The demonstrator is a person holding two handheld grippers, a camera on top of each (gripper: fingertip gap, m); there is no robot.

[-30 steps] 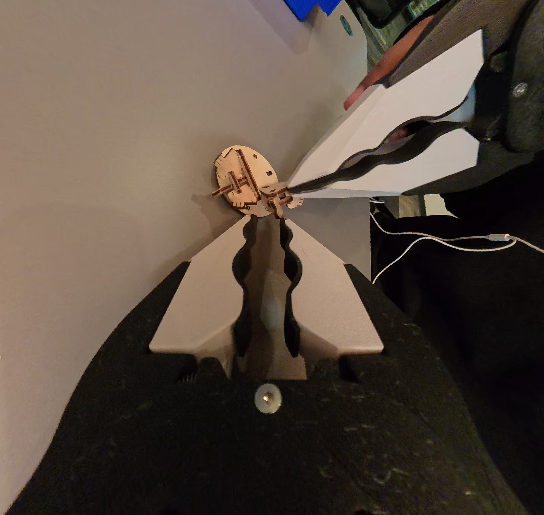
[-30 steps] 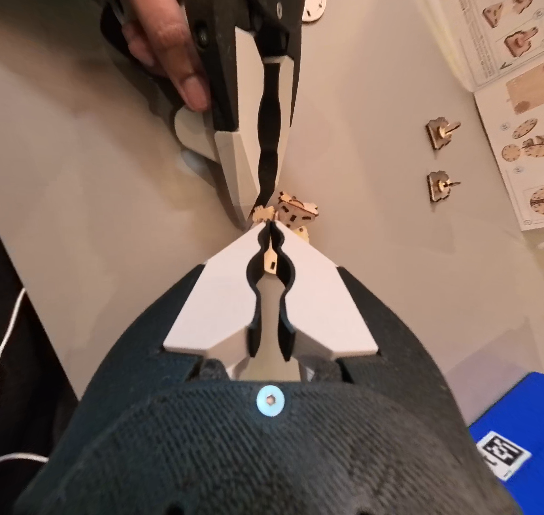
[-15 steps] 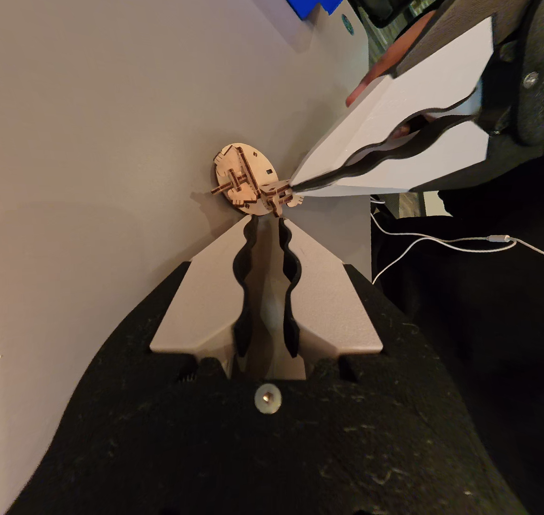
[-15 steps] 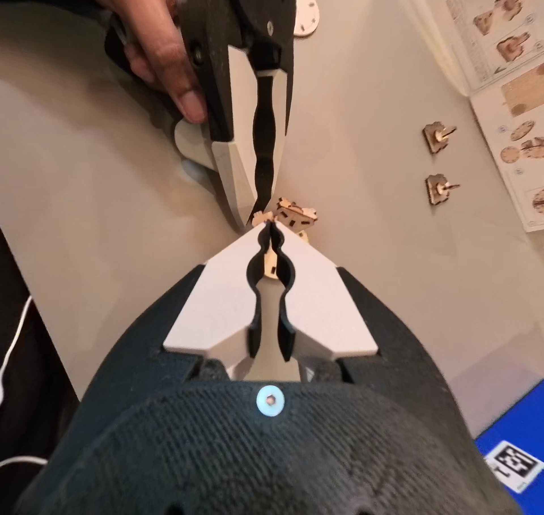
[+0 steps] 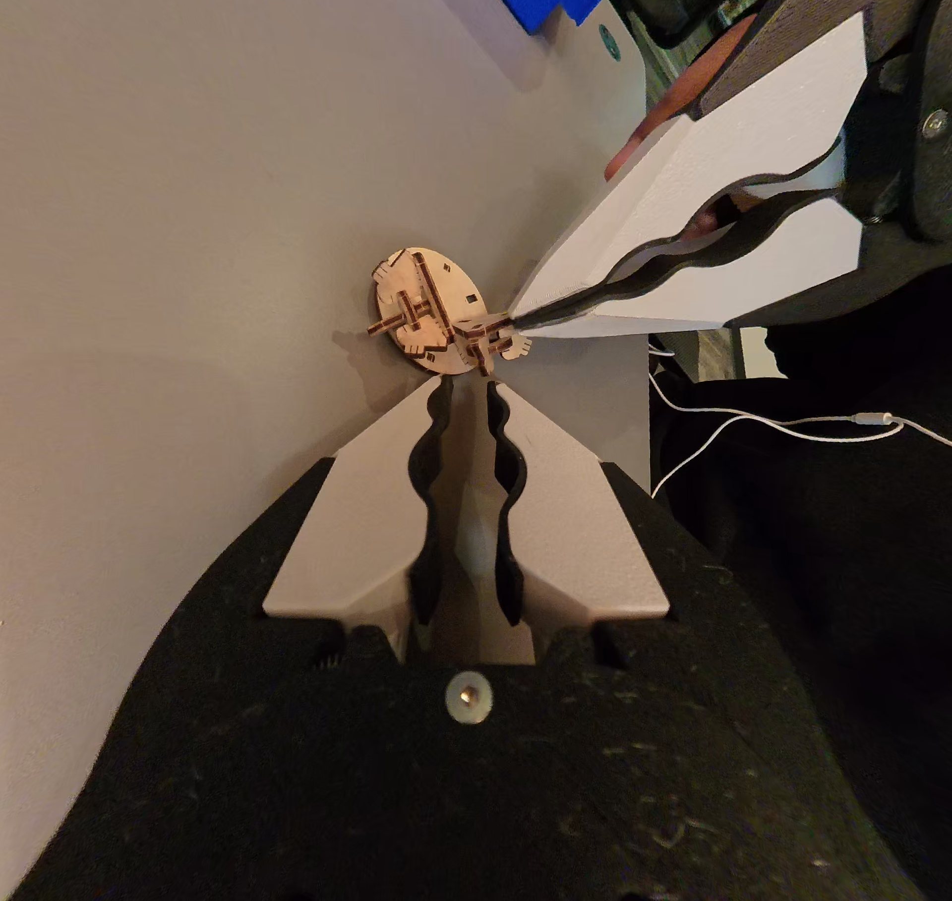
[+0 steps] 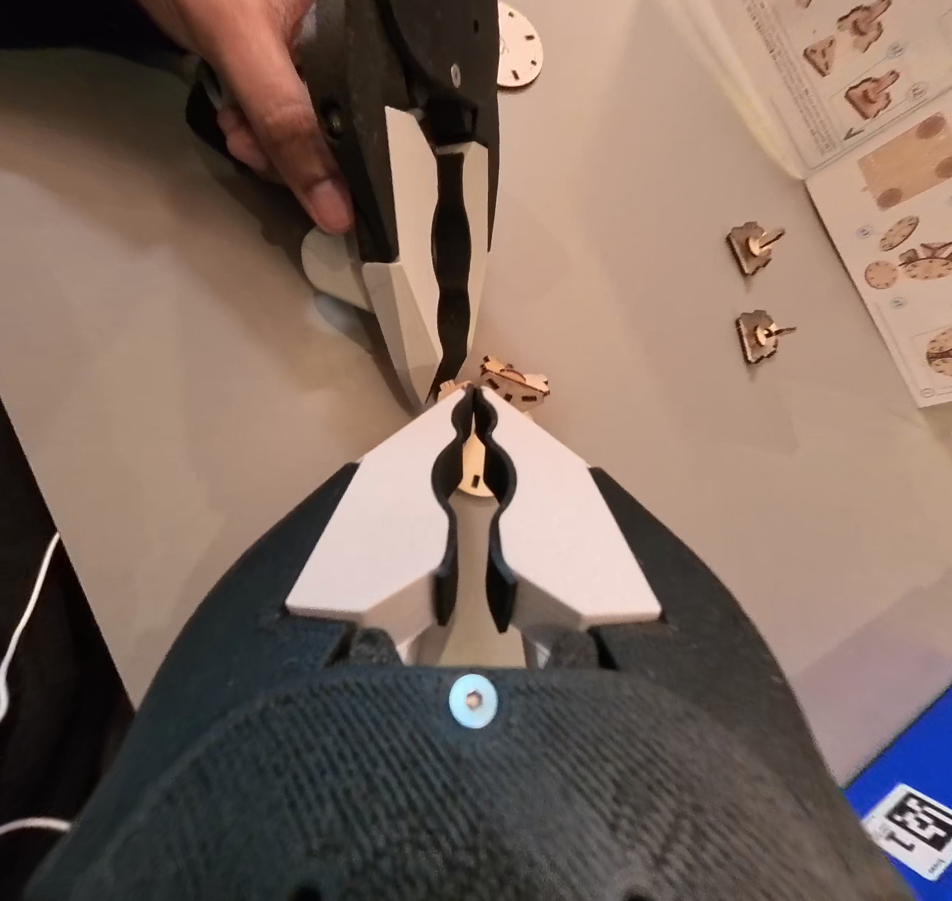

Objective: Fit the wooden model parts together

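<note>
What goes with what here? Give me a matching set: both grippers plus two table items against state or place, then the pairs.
1. left gripper
2. right gripper
3. slotted disc
4. instruction sheet

A. flat on the table, beyond the left gripper's body
B. open, tips just short of the wooden assembly
C. beside two small pegged pieces
D. shut on a tab of the wooden assembly

Pairs: 1-B, 2-D, 3-A, 4-C
</note>
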